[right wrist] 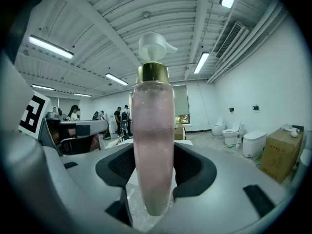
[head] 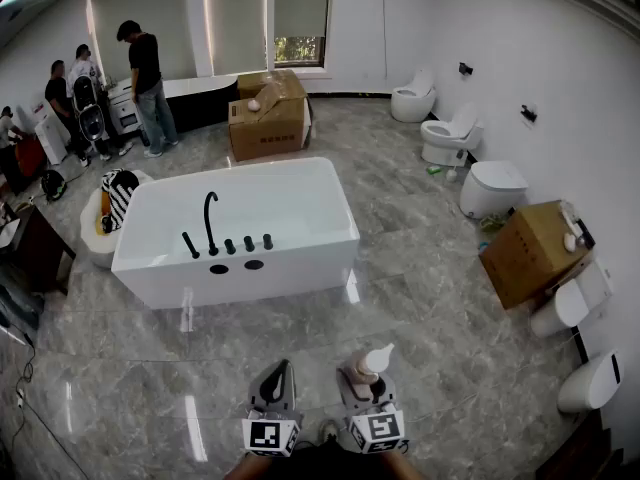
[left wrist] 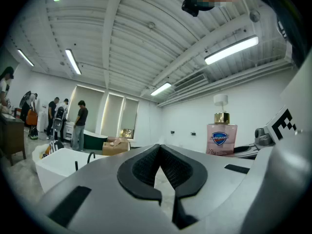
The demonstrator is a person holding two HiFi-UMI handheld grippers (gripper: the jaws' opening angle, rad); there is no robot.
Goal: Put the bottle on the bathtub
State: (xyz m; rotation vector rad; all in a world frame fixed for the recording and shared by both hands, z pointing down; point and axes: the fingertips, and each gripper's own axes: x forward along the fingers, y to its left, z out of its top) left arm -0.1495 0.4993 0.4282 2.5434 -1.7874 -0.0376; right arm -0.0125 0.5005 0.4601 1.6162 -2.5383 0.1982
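The right tool (head: 362,386) pinches the pink pump bottle (head: 373,363) upright between its jaws, well apart from the white bathtub (head: 240,268) ahead. The left tool (head: 279,373), just beside it, has its jaws pressed together on nothing.

pink pump bottle (left wrist: 222,139), "Safeguard" brand on its front label

The bathtub (head: 240,280) lies ahead of you, its faucet (head: 210,220) on the near rim and a cardboard box (head: 268,120) behind it. Along the wall (head: 545,58) to your right stand toilets (head: 452,138), with a second box (head: 528,253) nearer you. The bottle (head: 368,366) stands between your right gripper's (head: 366,376) jaws, just right of your left gripper (head: 278,370).
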